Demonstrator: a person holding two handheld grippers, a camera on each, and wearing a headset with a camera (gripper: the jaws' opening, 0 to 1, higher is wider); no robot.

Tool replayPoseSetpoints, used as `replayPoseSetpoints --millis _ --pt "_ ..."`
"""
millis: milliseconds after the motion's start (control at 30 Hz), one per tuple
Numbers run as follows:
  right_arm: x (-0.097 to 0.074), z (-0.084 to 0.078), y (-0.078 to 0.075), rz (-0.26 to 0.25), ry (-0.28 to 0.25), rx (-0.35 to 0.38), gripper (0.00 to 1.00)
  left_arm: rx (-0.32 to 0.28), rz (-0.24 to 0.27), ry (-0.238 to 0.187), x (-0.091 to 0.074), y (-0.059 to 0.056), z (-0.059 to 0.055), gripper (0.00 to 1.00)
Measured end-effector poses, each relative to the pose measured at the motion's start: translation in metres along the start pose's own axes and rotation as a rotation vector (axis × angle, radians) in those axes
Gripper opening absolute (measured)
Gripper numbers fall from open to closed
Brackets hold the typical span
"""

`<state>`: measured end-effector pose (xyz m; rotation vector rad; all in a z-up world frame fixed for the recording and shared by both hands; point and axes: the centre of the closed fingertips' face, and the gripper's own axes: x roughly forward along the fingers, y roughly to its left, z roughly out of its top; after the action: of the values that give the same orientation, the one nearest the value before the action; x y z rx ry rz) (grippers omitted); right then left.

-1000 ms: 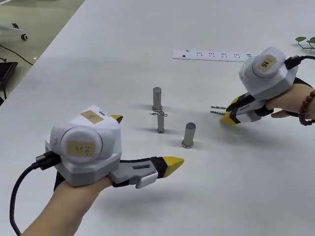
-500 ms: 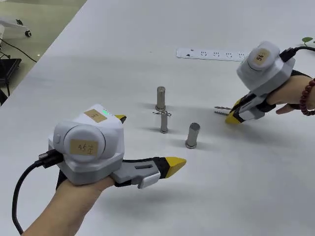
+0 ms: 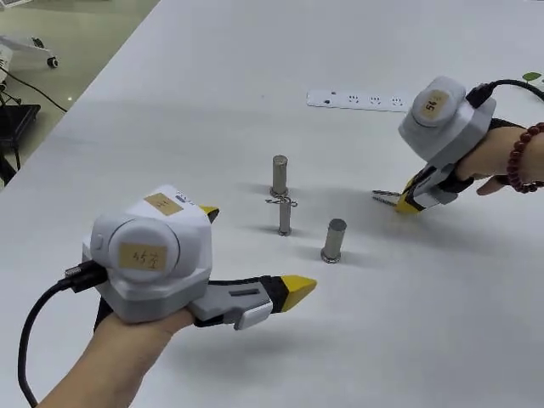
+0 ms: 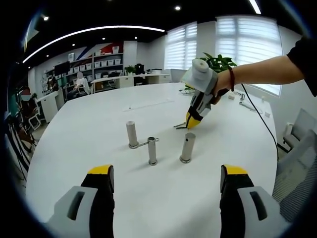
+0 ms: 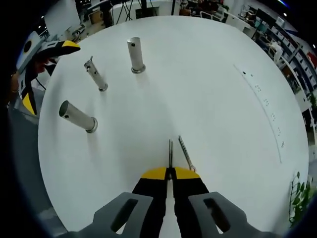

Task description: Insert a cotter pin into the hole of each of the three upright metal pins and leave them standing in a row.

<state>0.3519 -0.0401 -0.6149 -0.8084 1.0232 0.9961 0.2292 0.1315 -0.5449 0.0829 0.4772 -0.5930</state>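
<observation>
Step two, seemingly: nearest, left gripper spread wide, empty; beyond, three metal pins upright, only middle one holding a cotter pin; farthest, right gripper pinched on second cotter pin at table, next needs lifting to a bare hole.

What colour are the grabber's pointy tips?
Yellow fingertips, clearest in the left gripper view.

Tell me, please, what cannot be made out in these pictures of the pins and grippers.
Head view, too small: cross holes of the far metal pin and near metal pin.
Head view: cotter pin held by the right gripper, partly hidden by the gripper body.
Head view: power strip, right end hidden behind the right gripper.
Head view: left gripper, far finger largely hidden by its own body.
</observation>
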Motion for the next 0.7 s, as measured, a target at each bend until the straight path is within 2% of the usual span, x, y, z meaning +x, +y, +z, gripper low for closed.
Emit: replayPoseSetpoints --millis 133,267,467,700 --pt "0.001 0.000 -0.001 -0.013 -0.001 -0.049 0.00 0.008 -0.002 0.000 0.000 -0.001 0.000 0.86" --pt "0.000 0.001 0.002 -0.022 -0.015 -0.040 0.00 0.012 -0.012 0.001 0.000 -0.003 0.001 0.82" --pt "-0.002 0.002 0.006 -0.023 -0.080 -0.030 0.00 0.020 -0.009 0.008 0.000 -0.003 0.001 0.81" --pt "-0.010 0.004 0.014 -0.066 -0.139 -0.070 0.00 0.017 -0.021 0.007 0.000 -0.006 0.004 0.76"
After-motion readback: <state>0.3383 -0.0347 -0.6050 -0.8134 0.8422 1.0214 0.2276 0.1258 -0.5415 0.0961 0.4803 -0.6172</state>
